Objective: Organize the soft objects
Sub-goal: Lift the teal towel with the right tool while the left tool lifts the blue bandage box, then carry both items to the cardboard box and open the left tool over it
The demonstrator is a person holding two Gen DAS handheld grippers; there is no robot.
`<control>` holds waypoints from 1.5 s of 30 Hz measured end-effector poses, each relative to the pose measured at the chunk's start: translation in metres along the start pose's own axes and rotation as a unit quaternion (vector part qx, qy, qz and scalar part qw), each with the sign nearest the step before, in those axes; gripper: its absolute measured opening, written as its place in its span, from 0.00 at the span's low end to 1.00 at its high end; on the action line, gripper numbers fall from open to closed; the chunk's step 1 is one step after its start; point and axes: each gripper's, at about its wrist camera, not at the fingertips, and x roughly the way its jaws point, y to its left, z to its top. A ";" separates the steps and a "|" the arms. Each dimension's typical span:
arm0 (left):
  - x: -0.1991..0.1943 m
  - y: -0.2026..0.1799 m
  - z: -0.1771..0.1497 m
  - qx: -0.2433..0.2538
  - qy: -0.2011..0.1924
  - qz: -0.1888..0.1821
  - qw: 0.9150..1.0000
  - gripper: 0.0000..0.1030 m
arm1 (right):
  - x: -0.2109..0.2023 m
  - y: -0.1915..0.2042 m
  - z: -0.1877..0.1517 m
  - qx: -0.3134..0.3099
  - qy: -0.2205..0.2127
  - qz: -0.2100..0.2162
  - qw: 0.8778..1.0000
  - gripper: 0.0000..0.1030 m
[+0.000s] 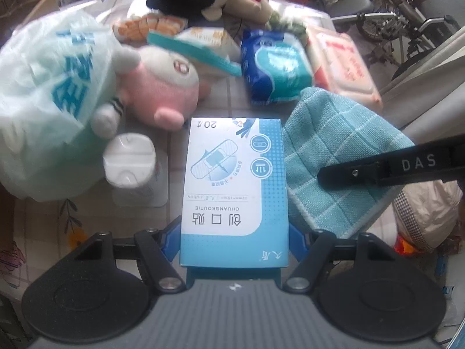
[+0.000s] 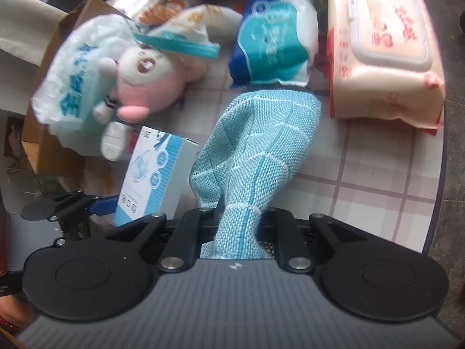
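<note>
Both wrist views close; share table (image 1: 226,93).

Soft, cool daylight fills both views, brightest toward the top of each frame, with only faint shadows on the counter (image 2: 377,174). Fisheye bending curves the edges and darkens the corners. The plastic bag (image 1: 49,93) at left is motion-blurred, and the wipes pack (image 2: 383,46) glares pale at upper right.

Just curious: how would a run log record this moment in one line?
left gripper: shut on bandage box | right gripper: shut on teal cloth
</note>
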 end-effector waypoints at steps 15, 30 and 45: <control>-0.149 0.074 0.063 -0.059 -0.149 0.032 0.986 0.70 | -0.106 0.139 0.068 -0.122 -0.114 0.059 0.984 0.10; -0.184 0.299 0.127 -0.136 -0.190 0.094 0.968 0.70 | -0.044 0.344 0.204 -0.124 -0.169 0.137 0.968 0.10; -0.017 0.359 0.188 0.021 -0.086 0.055 0.995 0.70 | 0.069 0.356 0.261 -0.058 -0.180 0.051 0.981 0.10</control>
